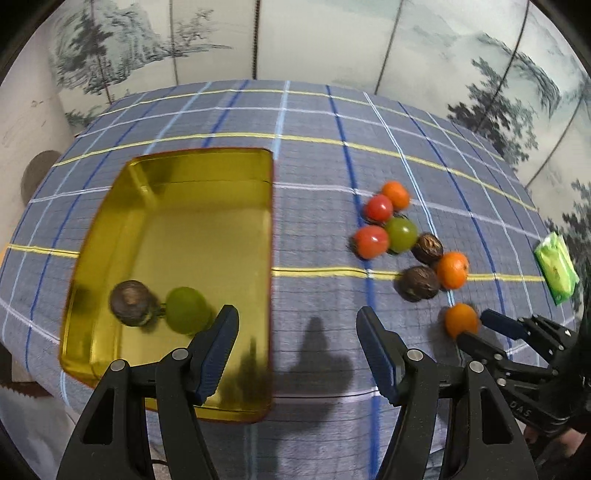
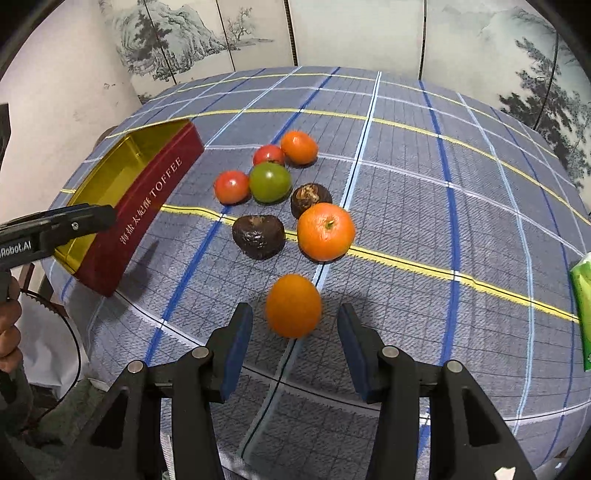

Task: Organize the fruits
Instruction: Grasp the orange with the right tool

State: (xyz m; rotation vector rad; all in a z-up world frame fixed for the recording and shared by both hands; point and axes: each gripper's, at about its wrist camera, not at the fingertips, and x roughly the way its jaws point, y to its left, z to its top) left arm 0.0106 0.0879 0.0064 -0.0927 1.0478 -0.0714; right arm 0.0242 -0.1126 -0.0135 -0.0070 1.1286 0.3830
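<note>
I see a blue plaid tablecloth beneath me, a green packet at its right edge, and a painted folding screen behind.

Bright, even light; tin motion-blurred, fisheye bends the edges, soft shadows perhaps from overhead.

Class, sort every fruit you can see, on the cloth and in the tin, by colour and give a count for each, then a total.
Orange: 3
Red: 2
Green: 2
Dark brown: 3
Total: 10
</note>
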